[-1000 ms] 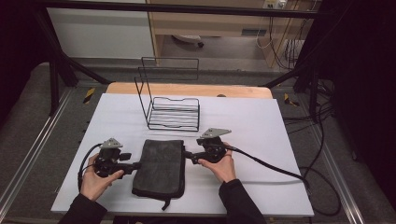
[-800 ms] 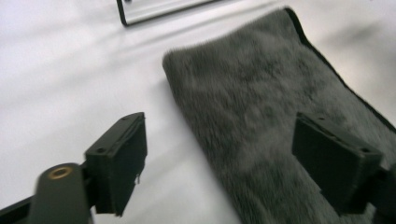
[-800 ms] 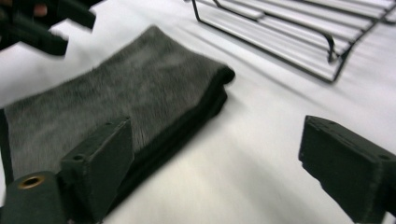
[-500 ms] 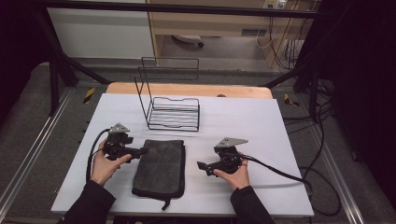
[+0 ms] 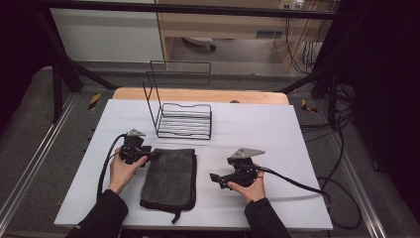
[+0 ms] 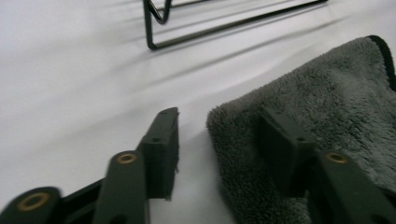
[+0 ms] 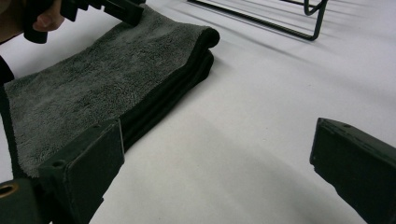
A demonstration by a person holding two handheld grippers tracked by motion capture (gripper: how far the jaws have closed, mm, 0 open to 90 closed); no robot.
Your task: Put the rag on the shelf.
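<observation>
Since the earlier frames the left gripper has moved up to the towel's far left corner, and the right gripper has drawn back to the right, clear of the cloth. The left jaws have just been closing: in the left gripper view one jaw rests on the towel and the other on the bare desk, the corner between them not yet pinched. The right jaws stand wide open, with nothing between them. The dark grey terry towel lies folded in several layers near the desk's front edge, left of centre. A black wire rack stands behind it toward the far edge, well apart.
</observation>
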